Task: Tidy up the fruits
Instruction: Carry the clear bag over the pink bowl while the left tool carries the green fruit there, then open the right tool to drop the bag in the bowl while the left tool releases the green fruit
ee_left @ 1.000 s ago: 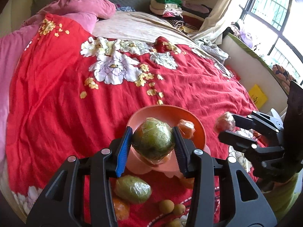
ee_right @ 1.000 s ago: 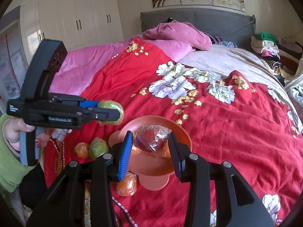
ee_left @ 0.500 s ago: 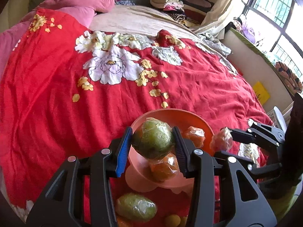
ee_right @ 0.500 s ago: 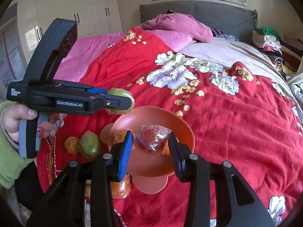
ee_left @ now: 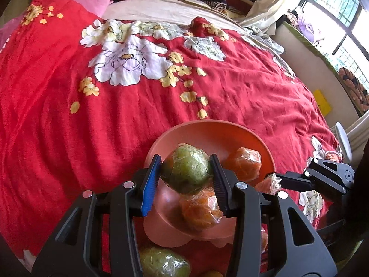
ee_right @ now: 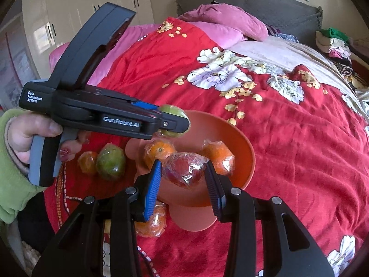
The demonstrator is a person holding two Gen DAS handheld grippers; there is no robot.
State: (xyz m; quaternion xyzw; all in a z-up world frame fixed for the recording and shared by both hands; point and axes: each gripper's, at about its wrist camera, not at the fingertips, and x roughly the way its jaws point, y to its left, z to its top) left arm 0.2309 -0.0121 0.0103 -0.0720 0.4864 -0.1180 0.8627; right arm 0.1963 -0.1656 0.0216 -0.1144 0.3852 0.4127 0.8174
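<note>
Fruits in clear wrap fill both views. From the left wrist, the left gripper [ee_left: 185, 180] has its jaws clamped on a green fruit [ee_left: 186, 169], held over the near rim of the orange bowl [ee_left: 207, 129] on the red bedspread [ee_left: 69, 115]; two wrapped oranges [ee_left: 242, 164] lie in the bowl; another green fruit [ee_left: 163, 263] lies on the bedspread below. From the right wrist, the right gripper [ee_right: 183, 177] has its jaws closed on a wrapped red fruit [ee_right: 184, 169] above the bowl [ee_right: 244, 161]; the left gripper [ee_right: 177, 122] hangs over the bowl's left rim with its green fruit [ee_right: 175, 113]; a green fruit [ee_right: 110, 161] and an orange [ee_right: 87, 161] lie left of the bowl; another orange [ee_right: 152, 224] lies near its base.
</note>
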